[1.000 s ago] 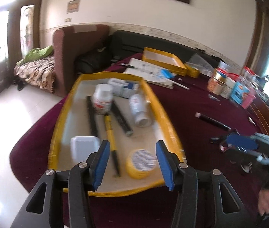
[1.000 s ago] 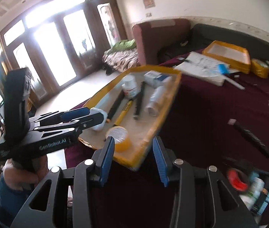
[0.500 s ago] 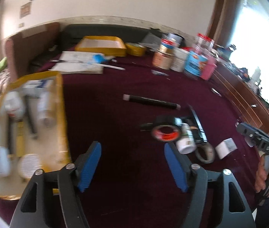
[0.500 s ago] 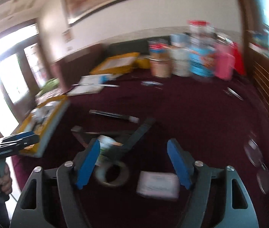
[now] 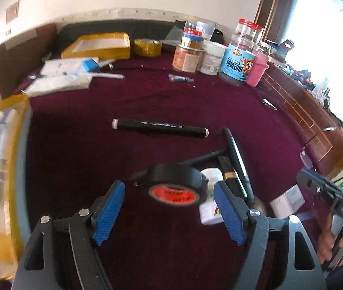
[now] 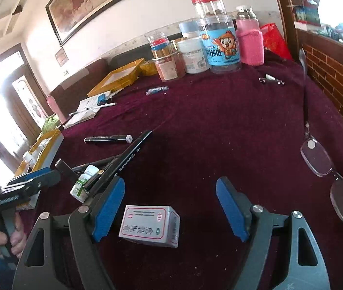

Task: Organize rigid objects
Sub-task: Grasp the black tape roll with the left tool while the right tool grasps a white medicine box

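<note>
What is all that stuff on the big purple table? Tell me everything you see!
tape roll: one, black with a red core, between the left tongs' pads, untouched
marker: one, black, mid-table
pens: a few, black, heaped by the tape
pill bottle: one, white and green, in the heap
small box: one, white and red, between the right tongs' pads, untouched
glasses: one pair, clear, right edge
jars: several, mixed colours, far side
yellow tray: one, left edge, blurred things inside
left tongs: blue pads, opening
right tongs: blue pads, opening
hand: one, gripping the left handle
</note>
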`<state>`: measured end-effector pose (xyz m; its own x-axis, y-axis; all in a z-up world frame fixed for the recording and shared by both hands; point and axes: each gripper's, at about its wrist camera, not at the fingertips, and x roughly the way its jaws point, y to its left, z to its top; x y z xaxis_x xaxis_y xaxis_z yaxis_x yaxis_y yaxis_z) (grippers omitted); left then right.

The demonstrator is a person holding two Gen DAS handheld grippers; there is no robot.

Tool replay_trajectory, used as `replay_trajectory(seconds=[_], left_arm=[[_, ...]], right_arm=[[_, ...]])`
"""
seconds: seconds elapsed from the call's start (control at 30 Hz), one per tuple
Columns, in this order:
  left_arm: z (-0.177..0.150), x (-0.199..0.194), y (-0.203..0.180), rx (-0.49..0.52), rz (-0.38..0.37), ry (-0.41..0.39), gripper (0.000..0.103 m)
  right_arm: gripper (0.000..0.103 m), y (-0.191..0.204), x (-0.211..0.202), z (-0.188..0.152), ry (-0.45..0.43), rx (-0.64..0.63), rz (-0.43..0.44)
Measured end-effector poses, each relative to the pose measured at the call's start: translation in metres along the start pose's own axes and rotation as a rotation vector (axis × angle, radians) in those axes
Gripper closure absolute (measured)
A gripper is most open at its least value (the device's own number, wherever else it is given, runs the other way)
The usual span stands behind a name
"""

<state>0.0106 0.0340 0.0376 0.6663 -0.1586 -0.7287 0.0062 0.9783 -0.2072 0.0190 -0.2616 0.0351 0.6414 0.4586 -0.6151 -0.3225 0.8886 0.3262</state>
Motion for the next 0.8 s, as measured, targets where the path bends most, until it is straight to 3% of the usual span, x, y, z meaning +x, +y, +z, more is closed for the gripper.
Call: replay_trajectory(seconds=[0.23,0.3,0.43,0.57,0.7,0.8], left_arm=[[0.003,0.024,-0.008,0.005,-0.031,-0.009,0.025],[0.003,0.023,-0.004,0.002,-0.018,-0.013,0.036],[-0.004,0.014,0.004,-0.014,-0.035,-0.011,0.036],[-0.016,0.004,0.013,-0.015,-0.002,-0.016,0.036],[-0.021,0.003,0.028,-0.084,-0.017,-0.008,0.036],[-0.021,0.006,0.022,-0.058,0.001,0.004,0.036]], right_arm=[[0.026,-0.009,0.006,0.002,0.033,0.047,0.042],[0.026,-0.009,0.007,0.002,0.04,0.049,0.044],[0.026,-0.006,0.008,0.0,0.057,0.039,0.051],[0.026,0.004,0.01,-0.006,0.09,-0.018,0.048],[0.025,0.019,0.014,-0.014,0.129,-0.1,0.015],[0.025,0.023,0.016,-0.016,0.145,-0.125,-0.002]])
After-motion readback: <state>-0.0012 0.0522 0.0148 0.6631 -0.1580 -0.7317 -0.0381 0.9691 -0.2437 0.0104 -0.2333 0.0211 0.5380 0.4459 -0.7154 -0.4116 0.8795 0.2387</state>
